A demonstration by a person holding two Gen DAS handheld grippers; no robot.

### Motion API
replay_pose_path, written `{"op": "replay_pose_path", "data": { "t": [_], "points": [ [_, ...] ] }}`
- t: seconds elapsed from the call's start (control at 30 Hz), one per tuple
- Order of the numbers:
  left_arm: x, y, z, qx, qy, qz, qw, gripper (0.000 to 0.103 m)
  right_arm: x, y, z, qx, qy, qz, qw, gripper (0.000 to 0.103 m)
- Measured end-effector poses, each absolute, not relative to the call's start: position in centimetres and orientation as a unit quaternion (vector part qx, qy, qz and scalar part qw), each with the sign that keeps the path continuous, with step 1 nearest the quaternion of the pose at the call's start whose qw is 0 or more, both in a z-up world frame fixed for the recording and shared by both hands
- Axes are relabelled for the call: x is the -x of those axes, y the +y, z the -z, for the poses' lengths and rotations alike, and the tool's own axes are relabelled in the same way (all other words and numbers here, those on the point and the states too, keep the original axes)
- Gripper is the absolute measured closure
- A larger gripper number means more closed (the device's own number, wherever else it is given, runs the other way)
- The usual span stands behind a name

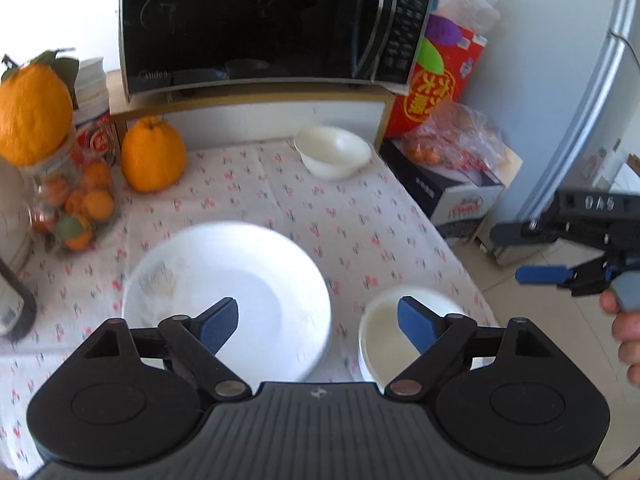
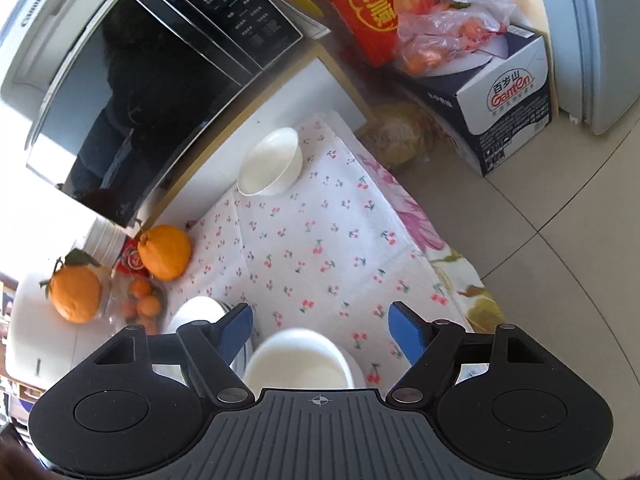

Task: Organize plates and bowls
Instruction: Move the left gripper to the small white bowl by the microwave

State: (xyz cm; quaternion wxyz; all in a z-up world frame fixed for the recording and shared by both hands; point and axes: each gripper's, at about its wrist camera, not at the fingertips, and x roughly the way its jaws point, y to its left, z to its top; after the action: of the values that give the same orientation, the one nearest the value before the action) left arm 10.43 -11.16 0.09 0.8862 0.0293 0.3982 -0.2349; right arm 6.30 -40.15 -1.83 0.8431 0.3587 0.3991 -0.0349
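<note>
The plate [image 1: 228, 300] lies flat on the cherry-print cloth [image 1: 352, 216], toward its near edge, well in front of the microwave [image 1: 256, 20]. Just right of the plate sits a bowl [image 1: 384, 340], upright, near the cloth's right edge. A second bowl [image 1: 334, 152] stands far back, just below the microwave's shelf. The left gripper [image 1: 318, 322] hangs above the gap between plate and near bowl, its fingers spread wide with nothing gripped. The right gripper [image 2: 320, 326] hovers over the near bowl [image 2: 298, 360], fingers likewise released and clear of the rim. An orange [image 1: 154, 156] rests left of the far bowl, under the microwave, and a jar [image 1: 70, 200] of small fruit stands left of the plate.
</note>
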Motion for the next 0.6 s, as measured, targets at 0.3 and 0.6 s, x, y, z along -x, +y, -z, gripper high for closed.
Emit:
{"op": "replay_pose_path", "data": {
  "t": [0.3, 0.6],
  "points": [
    [-17.5, -12.6, -1.8, -0.020, 0.393, 0.207, 0.896, 0.008, -13.9, -39.3, 1.0, -0.366, 0.392, 0.032, 0.843, 0.027],
    [-25.5, -15.4, -0.1, -0.052, 0.416, 0.184, 0.889, 0.004, -21.8, -41.5, 4.0, -0.484, 0.369, 0.004, 0.794, 0.027]
  ]
}}
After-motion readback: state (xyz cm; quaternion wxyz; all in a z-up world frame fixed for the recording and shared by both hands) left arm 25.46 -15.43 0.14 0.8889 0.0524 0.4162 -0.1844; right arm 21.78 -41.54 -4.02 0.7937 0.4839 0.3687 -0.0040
